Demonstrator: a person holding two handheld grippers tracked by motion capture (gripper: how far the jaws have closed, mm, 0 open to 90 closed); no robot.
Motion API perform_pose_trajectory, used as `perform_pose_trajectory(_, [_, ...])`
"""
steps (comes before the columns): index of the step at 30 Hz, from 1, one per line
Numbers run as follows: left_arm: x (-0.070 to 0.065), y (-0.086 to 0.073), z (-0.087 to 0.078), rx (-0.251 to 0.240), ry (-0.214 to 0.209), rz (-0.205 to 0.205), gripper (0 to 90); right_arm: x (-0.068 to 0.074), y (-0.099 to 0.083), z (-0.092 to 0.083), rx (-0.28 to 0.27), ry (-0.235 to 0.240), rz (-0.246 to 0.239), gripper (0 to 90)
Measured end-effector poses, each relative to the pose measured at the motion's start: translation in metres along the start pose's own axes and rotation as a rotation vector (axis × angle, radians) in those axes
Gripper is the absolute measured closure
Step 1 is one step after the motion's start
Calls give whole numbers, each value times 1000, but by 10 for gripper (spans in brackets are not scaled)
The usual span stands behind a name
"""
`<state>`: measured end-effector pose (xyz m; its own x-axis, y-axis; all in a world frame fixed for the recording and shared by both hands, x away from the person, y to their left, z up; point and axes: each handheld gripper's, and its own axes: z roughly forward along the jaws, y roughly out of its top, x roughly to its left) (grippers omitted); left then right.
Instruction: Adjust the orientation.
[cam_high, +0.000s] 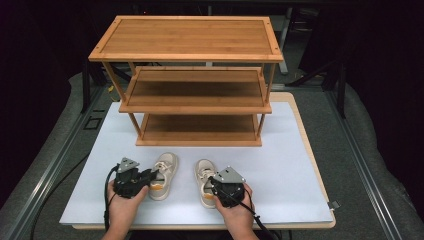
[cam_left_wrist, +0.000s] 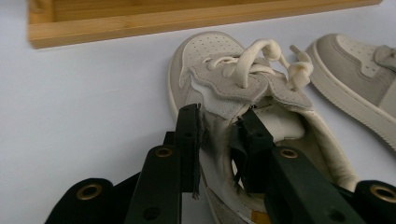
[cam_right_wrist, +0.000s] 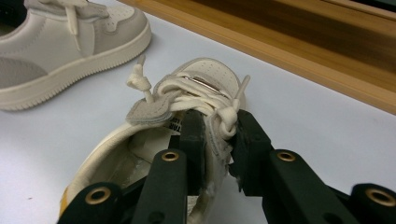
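The whole bamboo rack (cam_high: 192, 75) with its three shelves was taken in from the high view, standing beyond both grippers on the white mat (cam_high: 295, 165). From the gripper views just its bottom board could be made out, but there the grips were shown up close. The left gripper (cam_left_wrist: 219, 140) was seen pinched on the side wall of the left shoe (cam_left_wrist: 243, 93), one jaw inside the opening and one outside, the collar squeezed between them. The right gripper (cam_right_wrist: 217, 140) was likewise clamped on the collar of the right shoe (cam_right_wrist: 201, 88), just beside the knotted lace. From above, the left gripper (cam_high: 150, 176) and right gripper (cam_high: 214, 186) were partly hidden by the hands, and the shoes (cam_high: 164, 172) (cam_high: 204, 175) appeared to rest side by side, just apart.
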<state>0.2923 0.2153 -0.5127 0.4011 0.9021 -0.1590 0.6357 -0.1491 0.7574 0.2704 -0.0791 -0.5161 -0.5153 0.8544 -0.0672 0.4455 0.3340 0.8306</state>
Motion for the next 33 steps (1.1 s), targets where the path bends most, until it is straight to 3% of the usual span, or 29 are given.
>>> perform_pose_trajectory(5, [-21, 3, 9, 5, -25, 13, 725, -14, 2, 2, 2, -50, 5, 770])
perform_pose_trajectory(8, [-29, 4, 13, 3, -51, 5, 722, -18, 4, 2, -6, -52, 1, 770])
perform_pose_trajectory(10, [-35, 4, 15, -8, -45, 7, 710, -19, 5, 4, -3, -67, -6, 770])
perform_pose_trajectory(16, [-39, 3, 16, -17, -85, -9, 689, -11, 4, 12, -12, -53, -24, 745])
perform_pose_trajectory(17, [-40, 3, 16, -15, -96, -11, 683, -10, 5, 11, 7, -72, -15, 730])
perform_pose_trajectory(21, [-41, 3, 17, -13, -103, -8, 673, -17, 4, 7, 5, -20, 51, 627])
perform_pose_trajectory(25, [-41, 3, 17, -14, -115, -8, 675, -17, 4, 3, 8, -16, 50, 591])
perform_pose_trajectory(27, [-43, 3, 19, -18, -130, -18, 678, -19, 3, 1, -12, 18, 82, 550])
perform_pose_trajectory(28, [-44, 3, 20, -18, -139, -17, 680, -18, 2, -1, 3, -28, 97, 546])
perform_pose_trajectory(29, [-46, 3, 21, -20, -145, -22, 681, -18, 0, 0, -12, 14, 118, 549])
perform_pose_trajectory(30, [-48, 3, 22, -24, -149, -21, 681, -17, -2, 2, -12, 27, 131, 569])
perform_pose_trajectory(33, [-52, 3, 25, -26, -155, -25, 681, -16, -3, 3, -19, 25, 154, 563])
